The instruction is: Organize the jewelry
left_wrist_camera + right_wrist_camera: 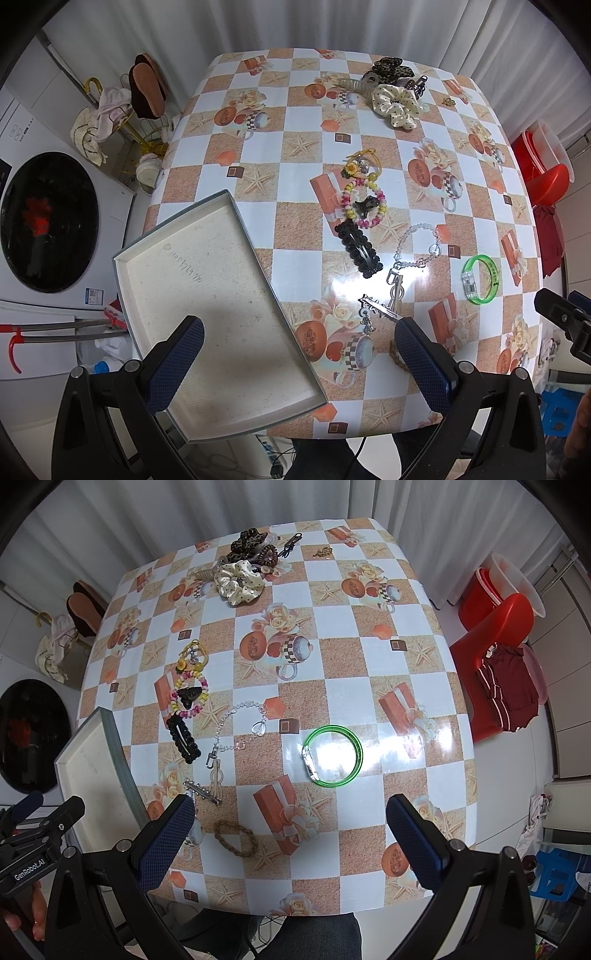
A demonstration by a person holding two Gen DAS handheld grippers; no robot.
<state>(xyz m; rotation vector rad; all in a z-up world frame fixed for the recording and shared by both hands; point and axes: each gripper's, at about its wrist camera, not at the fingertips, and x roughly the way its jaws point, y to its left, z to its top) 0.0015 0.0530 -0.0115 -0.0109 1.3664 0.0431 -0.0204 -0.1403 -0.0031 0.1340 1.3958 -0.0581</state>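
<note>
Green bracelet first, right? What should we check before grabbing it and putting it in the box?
1. Right gripper jaws open: ok, spread wide and empty.
2. Green bracelet lying flat with nothing touching it: ok.
3. Right gripper lined up: not ok yet, bracelet lies ahead of the fingertips.
4. Box empty: ok, nothing inside.
5. Box fully on the table: not ok, one corner hangs over the edge.
6. Left gripper out of the way: cannot tell, it hovers open over the box.
</note>
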